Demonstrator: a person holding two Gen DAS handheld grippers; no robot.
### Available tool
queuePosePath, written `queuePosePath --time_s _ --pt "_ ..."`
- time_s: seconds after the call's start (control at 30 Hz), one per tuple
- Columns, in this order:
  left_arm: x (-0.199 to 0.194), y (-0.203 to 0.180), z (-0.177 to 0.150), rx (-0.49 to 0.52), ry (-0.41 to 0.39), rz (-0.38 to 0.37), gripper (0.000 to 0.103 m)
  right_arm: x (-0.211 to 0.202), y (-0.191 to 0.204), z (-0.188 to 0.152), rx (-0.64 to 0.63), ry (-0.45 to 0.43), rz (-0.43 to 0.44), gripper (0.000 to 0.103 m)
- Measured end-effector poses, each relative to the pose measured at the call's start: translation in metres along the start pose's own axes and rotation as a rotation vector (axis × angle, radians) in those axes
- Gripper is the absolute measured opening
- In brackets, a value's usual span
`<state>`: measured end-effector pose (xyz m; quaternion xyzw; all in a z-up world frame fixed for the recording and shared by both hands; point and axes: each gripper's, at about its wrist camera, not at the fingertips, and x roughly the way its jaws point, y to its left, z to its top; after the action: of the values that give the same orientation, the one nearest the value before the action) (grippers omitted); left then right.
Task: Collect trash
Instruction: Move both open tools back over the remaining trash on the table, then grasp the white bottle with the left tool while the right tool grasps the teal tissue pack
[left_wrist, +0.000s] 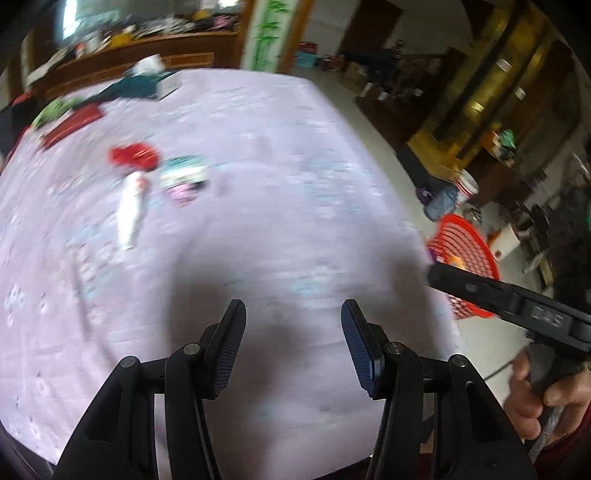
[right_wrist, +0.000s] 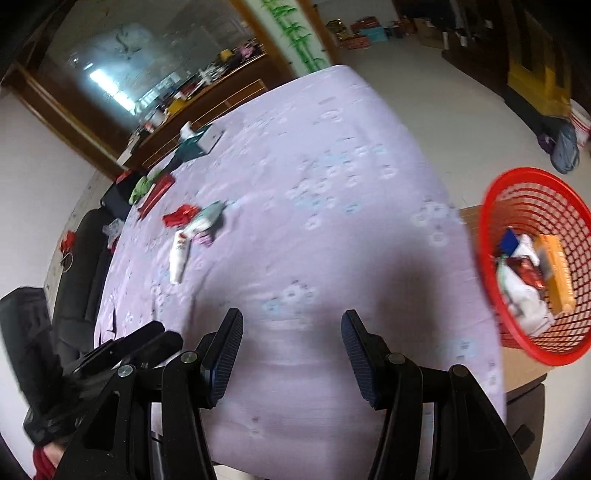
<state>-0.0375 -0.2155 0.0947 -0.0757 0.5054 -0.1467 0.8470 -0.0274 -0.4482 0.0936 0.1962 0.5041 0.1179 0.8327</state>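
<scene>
Your left gripper (left_wrist: 293, 325) hangs over the near part of the table (left_wrist: 280, 155) with its jaws spread wide and nothing between them; your right gripper (right_wrist: 291, 334) is likewise wide apart and empty above the same lilac flowered cloth; both views are smeared by motion blur, so small details are hard to read

The trash still on the table lies in a cluster toward its far left side: a crumpled red wrapper (right_wrist: 179, 215); a teal and white packet (right_wrist: 207, 219) just beside it; a white tube-shaped piece (right_wrist: 178, 256) touching that cluster on the near side; a small pink scrap (right_wrist: 204, 240) lies under the packet; all of it is well apart from both grippers

Farther back on the table you have a flat red packet (right_wrist: 157, 194), a green scrap (right_wrist: 140, 188) and a dark teal tissue box (right_wrist: 195, 142) near the far edge

The red basket (right_wrist: 532, 206) sits off the right edge of the table, tilted in the right wrist view; it holds white, red, orange and blue litter; in the left wrist view your right hand (left_wrist: 543, 402) grips the handle of the other tool, which reaches in front of the basket
</scene>
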Motion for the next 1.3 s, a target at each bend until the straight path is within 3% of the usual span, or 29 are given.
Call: queuePosePath --time_s 0.17,0.4,0.63,0.73,0.8,1.03,1.3 --pt "0.001 0.067 0.017 -0.078 -0.001 0.063 0.052 0.016 0.024 -0.003 -0.026 0.026 -0.025 0.059" --pt "0.032 0.138 0.062 -0.172 0.013 0.076 0.052 0.028 0.041 0.002 -0.026 0.054 -0.052 0.059" --pt "0.087 0.155 0.091 -0.160 0.081 0.085 0.044 0.036 0.050 0.028 0.005 0.058 -0.046 0.059" --pt "0.101 0.158 0.097 -0.160 0.092 0.079 0.030 0.041 0.059 0.040 -0.010 0.060 -0.048 0.059" --pt "0.102 0.161 0.099 -0.156 0.082 0.074 0.028 0.046 0.067 0.049 -0.016 0.066 -0.038 0.059" --pt "0.078 0.161 0.078 -0.115 0.054 0.040 0.028 0.093 0.100 0.081 -0.047 0.120 0.007 0.064" --pt "0.024 0.174 0.028 -0.113 0.005 0.044 0.028 0.190 0.145 0.125 -0.126 0.212 -0.029 0.066"
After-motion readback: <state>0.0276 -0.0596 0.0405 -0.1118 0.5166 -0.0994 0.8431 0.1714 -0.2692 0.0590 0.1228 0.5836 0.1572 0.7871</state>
